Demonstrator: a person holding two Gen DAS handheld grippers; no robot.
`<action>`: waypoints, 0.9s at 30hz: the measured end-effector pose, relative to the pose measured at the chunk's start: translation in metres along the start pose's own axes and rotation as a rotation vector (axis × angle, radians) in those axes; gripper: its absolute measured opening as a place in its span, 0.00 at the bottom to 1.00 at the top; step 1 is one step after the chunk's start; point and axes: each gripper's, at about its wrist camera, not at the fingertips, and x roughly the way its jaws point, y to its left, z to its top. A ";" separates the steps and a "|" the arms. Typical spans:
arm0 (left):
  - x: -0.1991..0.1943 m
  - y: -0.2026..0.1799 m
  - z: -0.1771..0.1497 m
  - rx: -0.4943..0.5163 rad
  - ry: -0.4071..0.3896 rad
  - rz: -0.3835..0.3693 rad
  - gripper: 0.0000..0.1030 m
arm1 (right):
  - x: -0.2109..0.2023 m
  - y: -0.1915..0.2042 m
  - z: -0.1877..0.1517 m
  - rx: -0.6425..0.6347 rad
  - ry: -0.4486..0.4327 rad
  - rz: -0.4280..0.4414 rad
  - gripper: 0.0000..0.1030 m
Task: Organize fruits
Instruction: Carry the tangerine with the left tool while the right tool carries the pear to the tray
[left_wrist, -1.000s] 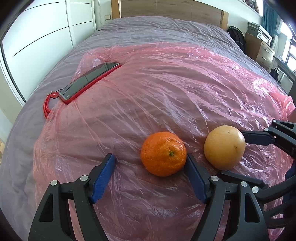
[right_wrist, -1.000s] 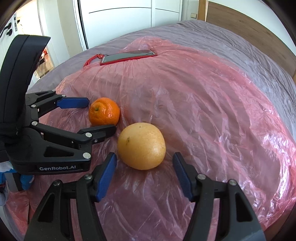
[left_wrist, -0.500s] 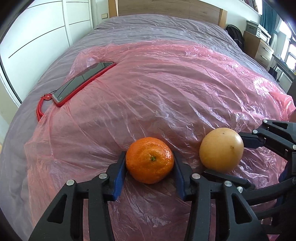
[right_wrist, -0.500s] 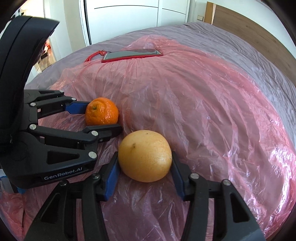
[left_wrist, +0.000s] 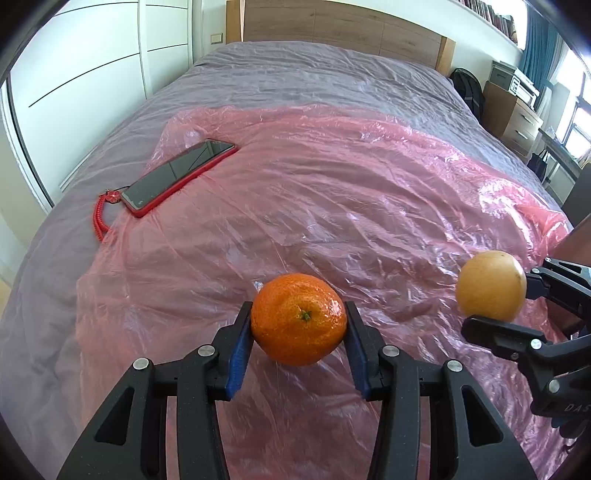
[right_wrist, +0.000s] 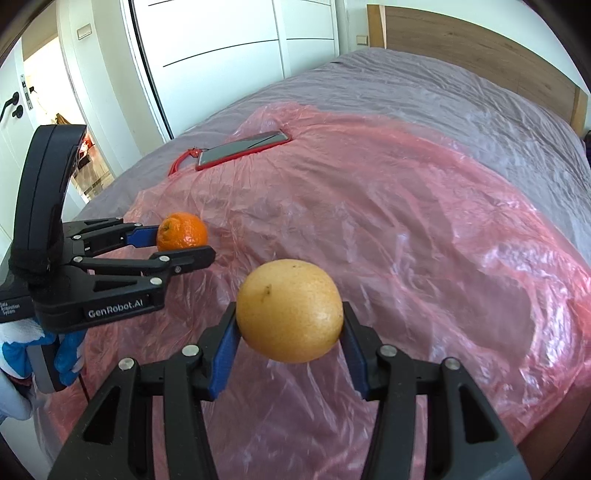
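Observation:
My left gripper (left_wrist: 298, 320) is shut on an orange mandarin (left_wrist: 298, 318) and holds it above the pink plastic sheet (left_wrist: 332, 192). My right gripper (right_wrist: 290, 314) is shut on a yellow grapefruit (right_wrist: 290, 310), also lifted off the sheet. In the left wrist view the grapefruit (left_wrist: 490, 285) shows at the right, in the right gripper (left_wrist: 493, 286). In the right wrist view the mandarin (right_wrist: 181, 236) shows at the left, in the left gripper (right_wrist: 177, 240).
A phone in a red case (left_wrist: 179, 174) with a red coiled cord (left_wrist: 99, 218) lies at the sheet's far left. The sheet covers a grey bed (left_wrist: 314, 70) with a wooden headboard (left_wrist: 332, 22). White wardrobe doors (left_wrist: 81, 74) stand left; a dresser (left_wrist: 513, 118) stands right.
Both grippers closed on their fruits, then lifted them off the sheet. The two grippers have moved apart and up.

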 end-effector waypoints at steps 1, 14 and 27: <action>-0.006 -0.001 -0.001 -0.004 -0.002 -0.002 0.40 | -0.006 0.000 -0.002 0.005 -0.003 0.001 0.34; -0.086 -0.050 -0.042 0.034 -0.035 -0.057 0.40 | -0.101 0.018 -0.066 0.062 -0.032 0.004 0.34; -0.142 -0.134 -0.108 0.098 -0.013 -0.171 0.40 | -0.175 0.016 -0.154 0.129 -0.004 -0.070 0.34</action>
